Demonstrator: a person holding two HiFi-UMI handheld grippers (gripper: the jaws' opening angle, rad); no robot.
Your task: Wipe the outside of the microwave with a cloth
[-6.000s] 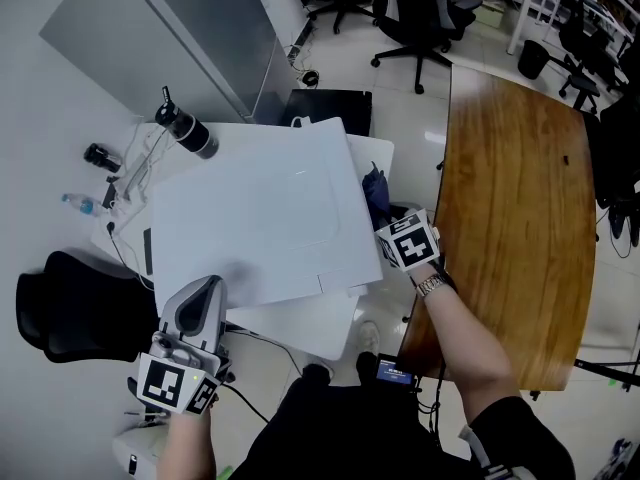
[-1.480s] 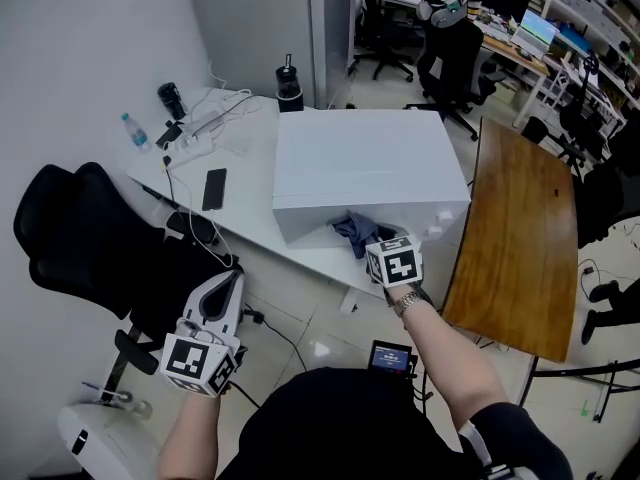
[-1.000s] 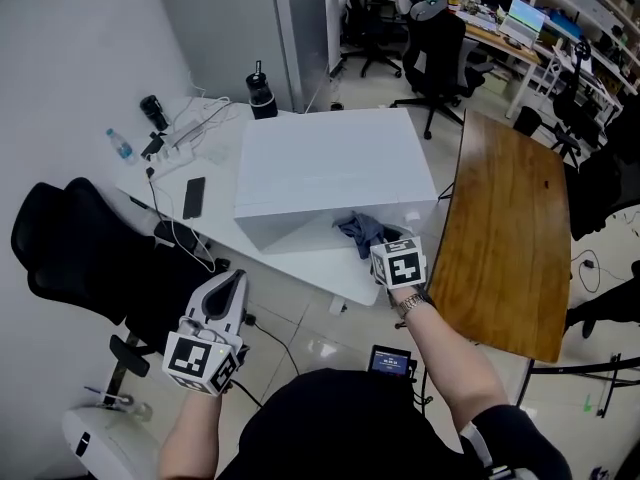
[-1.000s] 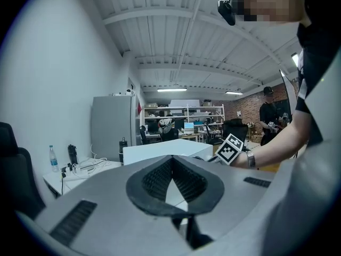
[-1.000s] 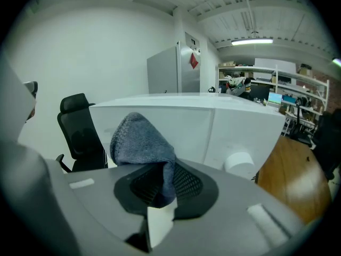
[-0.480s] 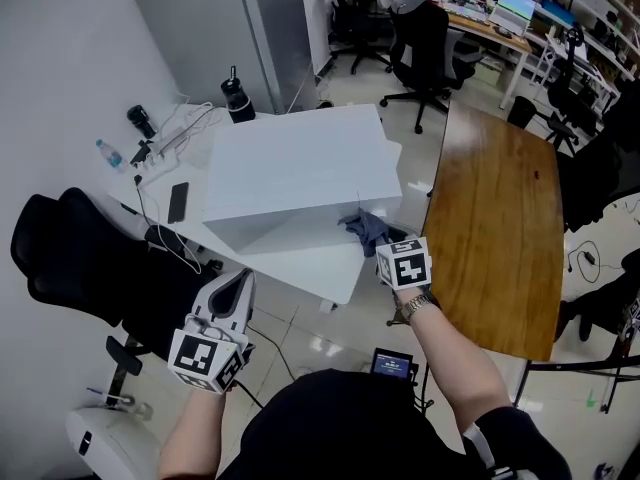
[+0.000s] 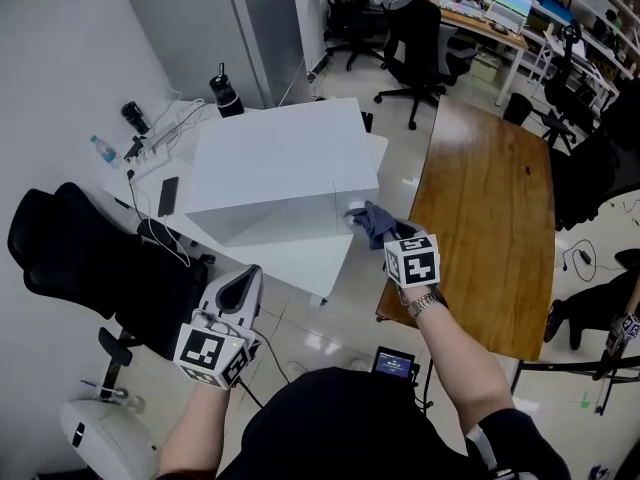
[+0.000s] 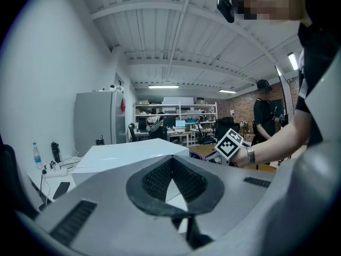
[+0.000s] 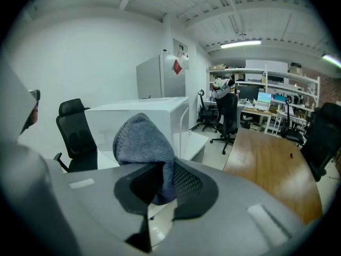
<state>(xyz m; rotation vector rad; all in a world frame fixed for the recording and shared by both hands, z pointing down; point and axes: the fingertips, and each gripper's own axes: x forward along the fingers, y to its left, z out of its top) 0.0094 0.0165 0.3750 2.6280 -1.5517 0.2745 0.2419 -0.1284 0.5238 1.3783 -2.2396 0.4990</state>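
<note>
The white microwave (image 7: 280, 163) stands on a white table (image 7: 300, 253), seen again in the left gripper view as a white box (image 8: 128, 153) and in the right gripper view (image 9: 144, 119). My right gripper (image 7: 385, 230) is shut on a grey-blue cloth (image 7: 374, 220), held just off the microwave's near right corner; the cloth (image 9: 144, 143) bulges up between its jaws. My left gripper (image 7: 238, 293) is shut and holds nothing, low at the left over the floor, apart from the table. In its own view the left gripper (image 8: 171, 169) has its pads together.
A brown wooden table (image 7: 485, 218) lies to the right. A black office chair (image 7: 90, 268) stands at the left. A phone (image 7: 167, 196), cables, a bottle (image 7: 103, 150) and a black flask (image 7: 225, 93) lie on the white table's far end. A grey cabinet (image 7: 220, 28) stands behind.
The whole view has swung: the microwave and table now sit further left and up. My right gripper with the cloth has come away from the microwave's front to its right corner. The left gripper shifted slightly right.
</note>
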